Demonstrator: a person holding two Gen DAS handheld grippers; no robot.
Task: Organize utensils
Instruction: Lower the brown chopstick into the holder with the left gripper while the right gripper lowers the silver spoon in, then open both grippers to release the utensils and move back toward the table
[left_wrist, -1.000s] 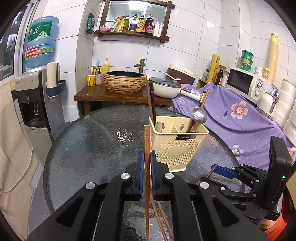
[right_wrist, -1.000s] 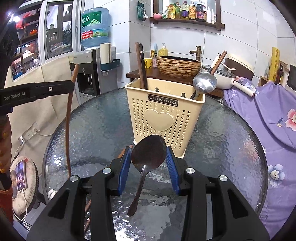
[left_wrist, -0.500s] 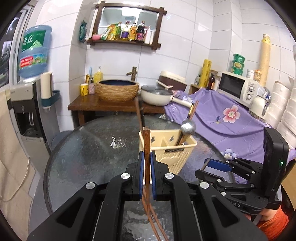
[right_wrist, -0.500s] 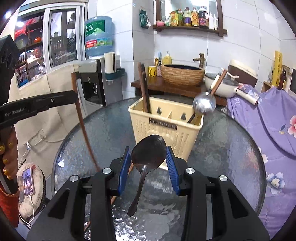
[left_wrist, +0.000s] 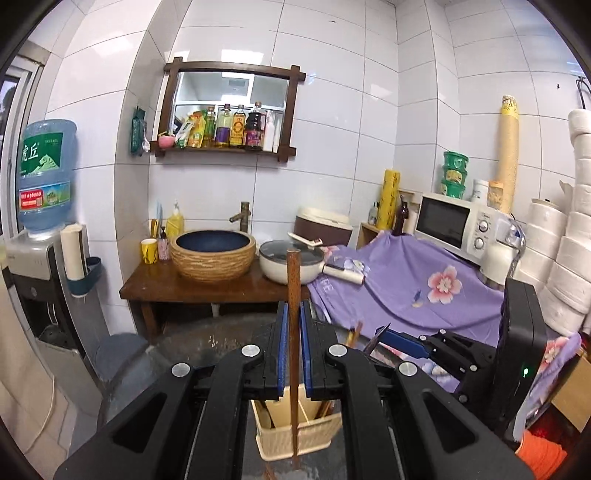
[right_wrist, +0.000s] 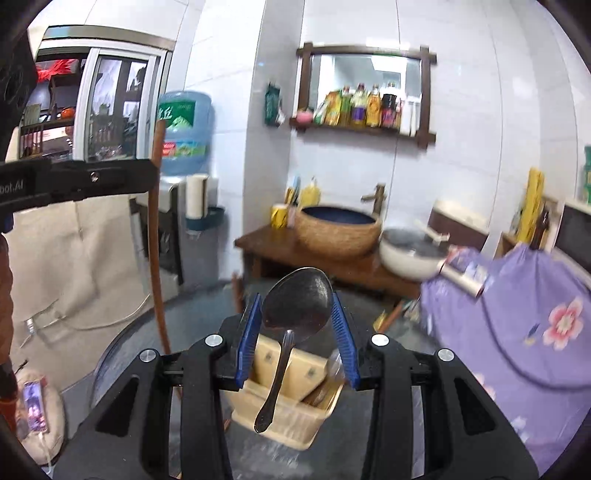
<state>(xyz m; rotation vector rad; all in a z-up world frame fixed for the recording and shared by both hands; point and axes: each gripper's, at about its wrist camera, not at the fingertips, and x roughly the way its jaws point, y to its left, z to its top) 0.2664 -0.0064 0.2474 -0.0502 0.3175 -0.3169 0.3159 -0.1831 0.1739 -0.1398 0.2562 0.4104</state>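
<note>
White tiled walls and a wooden washstand fill the background, and below you the glass table (left_wrist: 207, 343) carries the cream utensil basket (left_wrist: 295, 439), which sits low between both tools. Your left gripper (left_wrist: 291, 354) has its blue pads pinched onto a pair of brown chopsticks (left_wrist: 293, 295), held upright with the lower ends hanging over the basket. Your right gripper (right_wrist: 297, 328) is part-way closed, clamping the bowl of a metal spoon (right_wrist: 295, 306), whose handle dangles over a divided compartment. Lower one tool at a time so the two don't crowd each other. Line the chopstick tips up with the compartment that seems to hold other sticks (the right-wrist view is blurred, so I cannot tell which slot holds what), sink them below the rim, then let go. Keep the spoon handle vertical so it does not catch on a divider.
</note>
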